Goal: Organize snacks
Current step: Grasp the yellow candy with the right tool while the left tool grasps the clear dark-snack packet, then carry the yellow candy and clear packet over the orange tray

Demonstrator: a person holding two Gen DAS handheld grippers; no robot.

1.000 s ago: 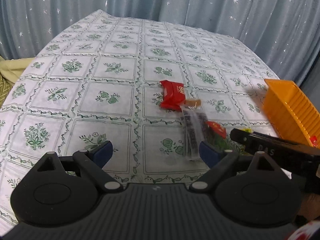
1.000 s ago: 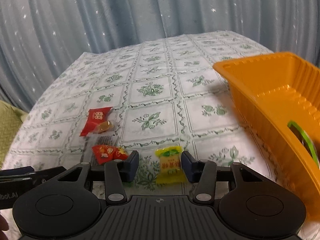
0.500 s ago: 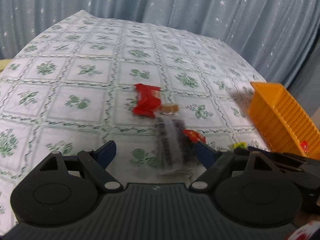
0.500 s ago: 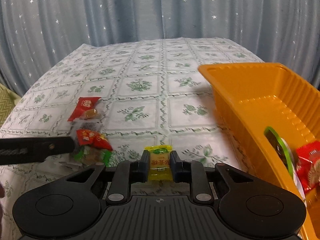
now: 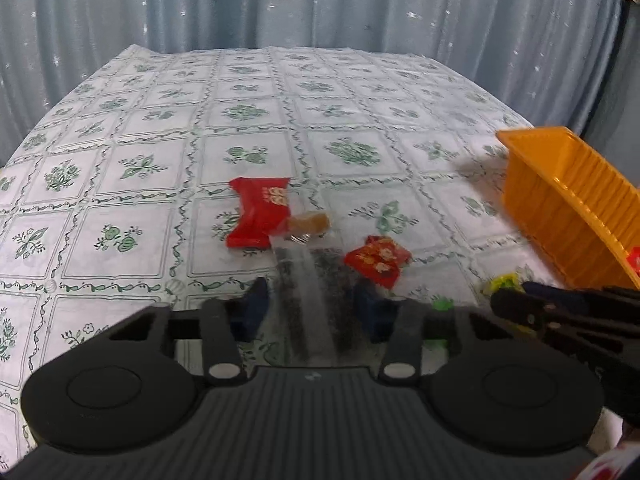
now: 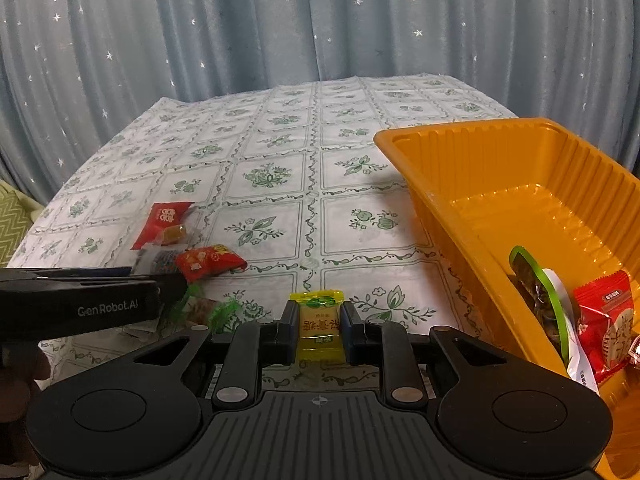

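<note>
On the tablecloth, a cluster of snack packets at left: candy packet farthest back, wrapped candy touching it, sesame-bar packet and small snack packet nearer. At right, tray holding seaweed pouch and another packet at its near end. Between cluster and tray, nearer the camera, candy bar; behind the table, curtain.
</note>
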